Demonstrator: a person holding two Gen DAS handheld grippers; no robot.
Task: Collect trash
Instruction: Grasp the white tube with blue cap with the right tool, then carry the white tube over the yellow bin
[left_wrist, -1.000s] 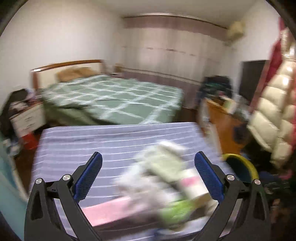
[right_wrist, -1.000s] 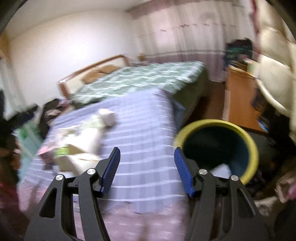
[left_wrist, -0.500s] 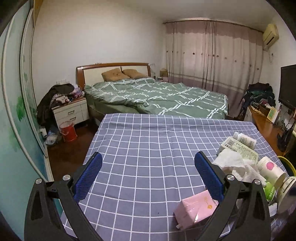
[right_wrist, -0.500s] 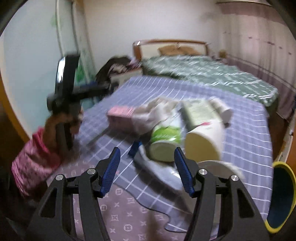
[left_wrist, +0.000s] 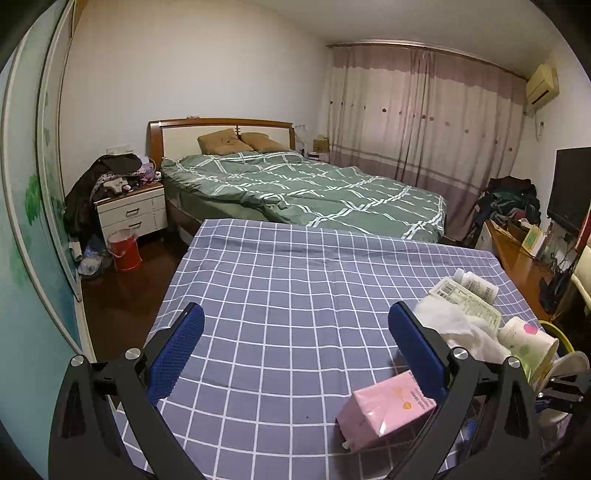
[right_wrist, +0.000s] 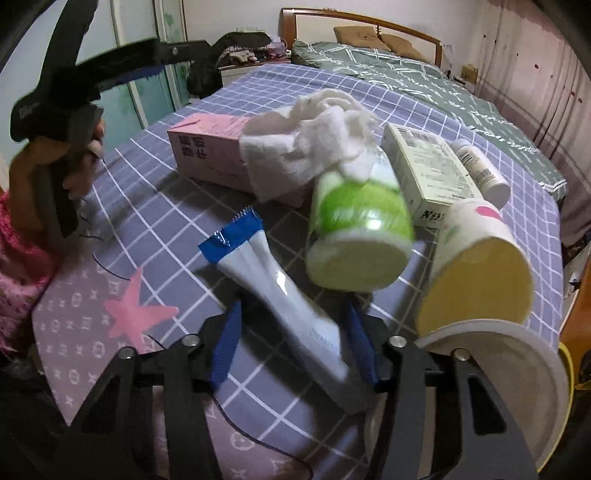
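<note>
The checked tabletop (left_wrist: 295, 295) carries the trash heap at its right side. The left hand-held gripper (left_wrist: 295, 354) hovers spread and empty, the pink carton (left_wrist: 388, 410) near-right. The right hand-held gripper (right_wrist: 291, 343) straddles the white tube (right_wrist: 291, 299), nearer, long axis running away; contact is blurred.

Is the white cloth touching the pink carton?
Touching. The right wrist view shows the white cloth draped over the pink carton's right end, with no gap between them.
</note>
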